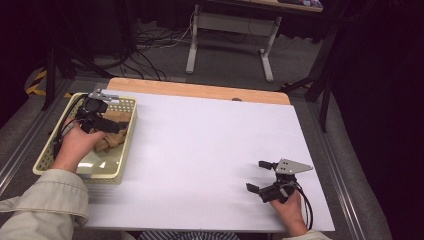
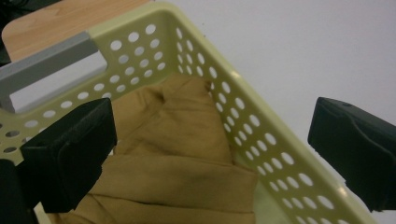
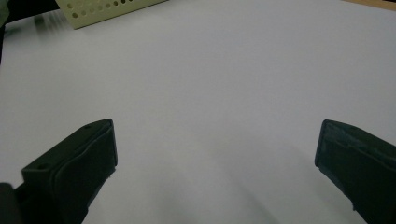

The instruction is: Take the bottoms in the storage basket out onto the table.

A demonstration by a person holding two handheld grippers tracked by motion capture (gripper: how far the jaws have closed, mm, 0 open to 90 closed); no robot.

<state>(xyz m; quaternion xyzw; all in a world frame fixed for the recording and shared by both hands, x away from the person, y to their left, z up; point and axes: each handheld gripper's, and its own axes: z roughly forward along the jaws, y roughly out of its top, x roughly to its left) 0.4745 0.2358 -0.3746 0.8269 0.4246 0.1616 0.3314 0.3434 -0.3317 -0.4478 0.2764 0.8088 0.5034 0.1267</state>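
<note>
Left tool point(image 2: 212, 154) (jaws apart) over cloth point(image 2: 177, 154)

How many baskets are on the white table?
1: a pale yellow perforated plastic basket at the table's left edge, holding tan folded cloth. The left tongs hang open over that cloth.

White table top point(image 1: 210, 150) filled the middle | bare wooden strip point(image 1: 200, 90) ran along its far edge | grey carpet floor point(image 1: 225, 65) lay beyond | white desk legs point(image 1: 192, 47) stood there | black cables point(image 1: 150, 55) trailed nearby.
</note>
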